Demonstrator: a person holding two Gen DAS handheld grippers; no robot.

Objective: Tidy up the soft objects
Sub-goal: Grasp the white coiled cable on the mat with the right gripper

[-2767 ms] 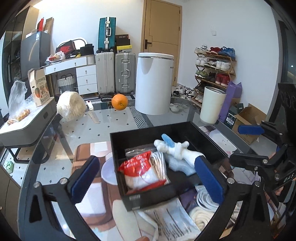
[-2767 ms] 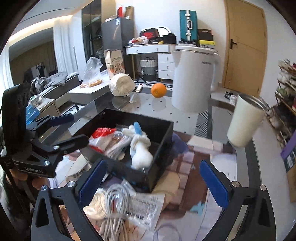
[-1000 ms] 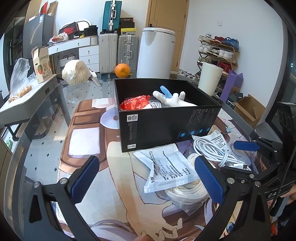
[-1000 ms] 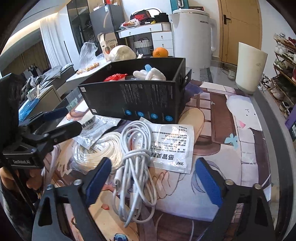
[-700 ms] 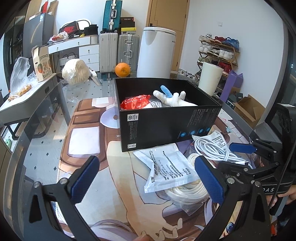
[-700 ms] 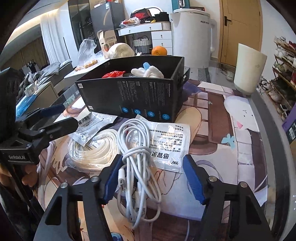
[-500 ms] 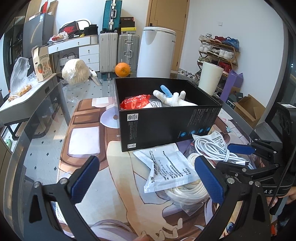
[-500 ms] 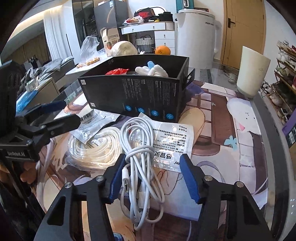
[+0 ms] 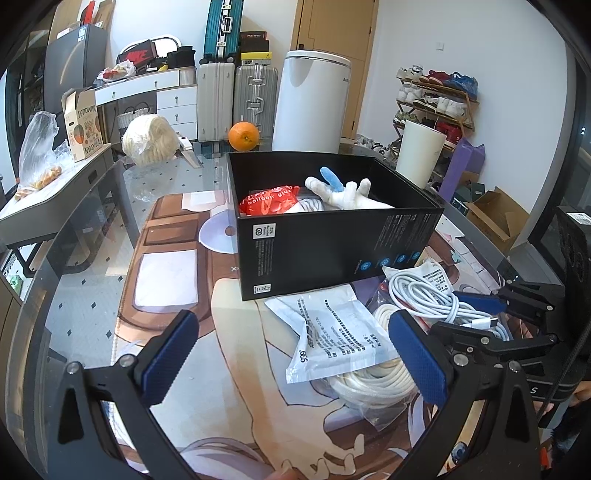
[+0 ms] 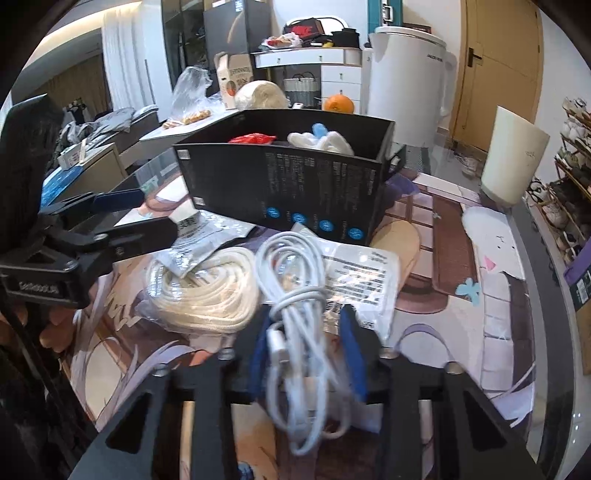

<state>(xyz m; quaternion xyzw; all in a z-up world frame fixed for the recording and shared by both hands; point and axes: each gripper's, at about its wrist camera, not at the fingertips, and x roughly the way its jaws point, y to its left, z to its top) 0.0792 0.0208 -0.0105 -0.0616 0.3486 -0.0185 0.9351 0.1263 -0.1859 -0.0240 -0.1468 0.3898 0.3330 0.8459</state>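
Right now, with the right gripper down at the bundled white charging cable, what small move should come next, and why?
Probably a short lift. The right gripper has its blue pads against the sides of the bundled white charging cable, which lies on a printed plastic packet beside the bagged coil of cream rope. Raising it would clear both before carrying it towards the open black cardboard box.

White walls (image 9: 480,44), wooden door (image 9: 332,33), suitcases (image 9: 236,99), shoe rack (image 9: 436,99)

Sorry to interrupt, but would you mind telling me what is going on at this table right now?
A person is tidying soft things into the black box, which already holds a white plush toy and a red packet. The right gripper has its fingers pressed against the white charging cable in front of the box. The left gripper hangs open, holding nothing. The bagged white rope lies on the mat.
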